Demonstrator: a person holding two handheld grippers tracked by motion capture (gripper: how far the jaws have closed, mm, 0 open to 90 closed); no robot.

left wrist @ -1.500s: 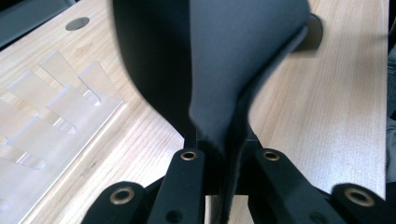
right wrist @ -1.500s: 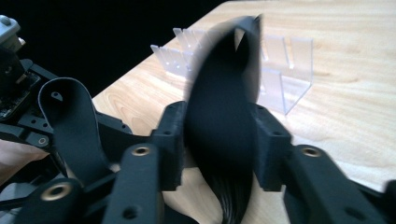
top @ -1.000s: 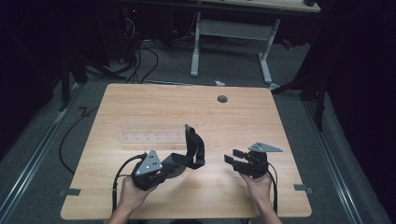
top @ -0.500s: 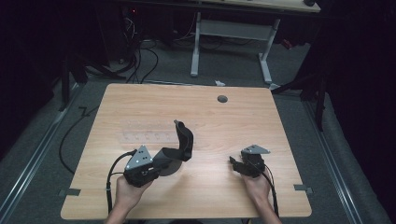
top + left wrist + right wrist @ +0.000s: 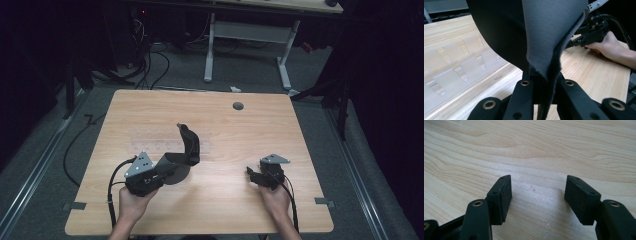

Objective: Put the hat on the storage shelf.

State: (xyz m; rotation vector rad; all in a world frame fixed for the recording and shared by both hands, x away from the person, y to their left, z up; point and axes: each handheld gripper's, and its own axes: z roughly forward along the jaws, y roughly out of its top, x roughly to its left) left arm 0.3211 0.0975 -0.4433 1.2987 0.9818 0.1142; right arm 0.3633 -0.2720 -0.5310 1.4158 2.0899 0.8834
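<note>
A dark grey piece of soft fabric (image 5: 189, 142) rises in a curve from my left gripper (image 5: 167, 166), which is shut on its lower edge at the table's front left. In the left gripper view the fabric (image 5: 549, 30) hangs folded between the jaws of the left gripper (image 5: 543, 82). My right gripper (image 5: 251, 174) rests low over the wood at the front right, also seen in the left gripper view (image 5: 591, 32). The jaws of the right gripper (image 5: 537, 192) have just been opening and stand wide apart with only bare wood between them.
A clear plastic rack (image 5: 150, 140) with slots lies flat on the wooden table (image 5: 280, 135), just beyond the left gripper; it shows close up as the rack (image 5: 456, 67). A round grey grommet (image 5: 238, 106) sits near the far edge. Cables and another desk's legs (image 5: 210, 50) stand behind.
My left gripper has carried the fabric a little to the left. My right gripper has sunk toward the table and its jaws stand wider apart.
</note>
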